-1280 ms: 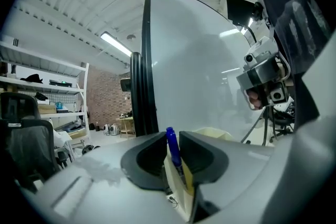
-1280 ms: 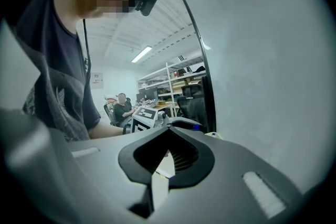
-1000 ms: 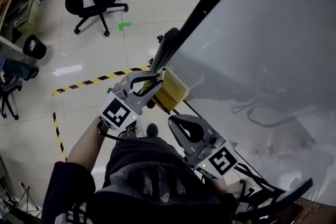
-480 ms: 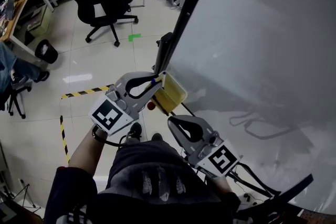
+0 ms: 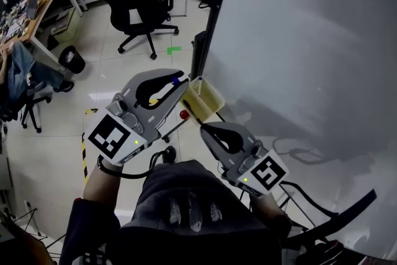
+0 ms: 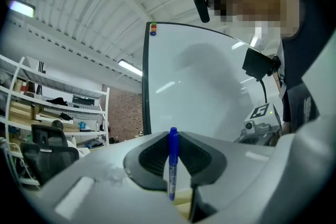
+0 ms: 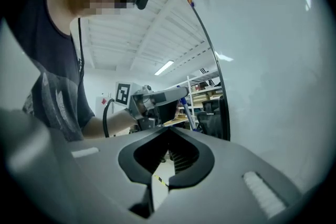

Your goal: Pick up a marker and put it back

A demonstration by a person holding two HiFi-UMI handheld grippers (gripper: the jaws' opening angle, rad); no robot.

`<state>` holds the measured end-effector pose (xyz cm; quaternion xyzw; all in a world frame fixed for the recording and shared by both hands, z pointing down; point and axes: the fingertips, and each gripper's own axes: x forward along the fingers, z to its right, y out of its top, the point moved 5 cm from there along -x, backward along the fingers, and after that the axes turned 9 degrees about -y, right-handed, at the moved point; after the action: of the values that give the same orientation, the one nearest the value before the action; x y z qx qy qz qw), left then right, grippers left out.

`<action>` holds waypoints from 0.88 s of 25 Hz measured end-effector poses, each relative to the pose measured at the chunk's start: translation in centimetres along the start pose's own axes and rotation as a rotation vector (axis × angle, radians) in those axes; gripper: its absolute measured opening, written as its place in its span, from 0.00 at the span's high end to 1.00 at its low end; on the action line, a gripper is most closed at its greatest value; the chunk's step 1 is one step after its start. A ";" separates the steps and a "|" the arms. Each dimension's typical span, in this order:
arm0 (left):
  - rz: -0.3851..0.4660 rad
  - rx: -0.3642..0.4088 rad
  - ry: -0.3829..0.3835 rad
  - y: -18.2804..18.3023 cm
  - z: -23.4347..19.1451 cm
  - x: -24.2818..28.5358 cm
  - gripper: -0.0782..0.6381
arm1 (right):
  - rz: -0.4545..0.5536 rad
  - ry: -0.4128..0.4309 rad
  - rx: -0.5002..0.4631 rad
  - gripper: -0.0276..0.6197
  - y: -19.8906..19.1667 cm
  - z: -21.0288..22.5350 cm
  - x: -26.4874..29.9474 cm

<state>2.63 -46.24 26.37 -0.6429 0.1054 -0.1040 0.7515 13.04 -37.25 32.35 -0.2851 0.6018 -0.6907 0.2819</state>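
On the left, our left gripper point(image 5: 180, 82) is clamped on the blue marker point(image 6: 172, 162), which stands upright between its jaws, just beside the yellow tray point(image 5: 211, 98) at the whiteboard point(image 5: 310, 40). Further right, our right gripper point(image 5: 202, 126) has its jaws together, holding nothing.

Left claw point(image 5: 180, 81) clamped, right claw point(image 5: 203, 127) closed
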 end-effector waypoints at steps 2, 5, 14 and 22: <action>-0.002 0.016 0.033 0.7 0.9 -0.8 0.82 | 0.006 0.022 -0.021 0.95 0.2 -0.2 -0.1; -0.003 -0.003 0.082 0.9 2.6 -2.0 0.82 | 0.021 0.058 -0.028 0.95 0.3 -0.9 -0.3; -0.006 -0.034 0.168 2.4 6.0 -4.9 0.82 | 0.015 0.143 0.006 0.95 -1.4 -1.7 0.2; 0.005 -0.059 0.210 2.4 9.2 -8.4 0.82 | 0.011 0.171 0.019 0.95 -1.1 -4.3 0.1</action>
<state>-2.71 -34.75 25.61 -0.6501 0.1882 -0.1657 0.7173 9.76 -34.27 32.99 -0.2190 0.6186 -0.7167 0.2359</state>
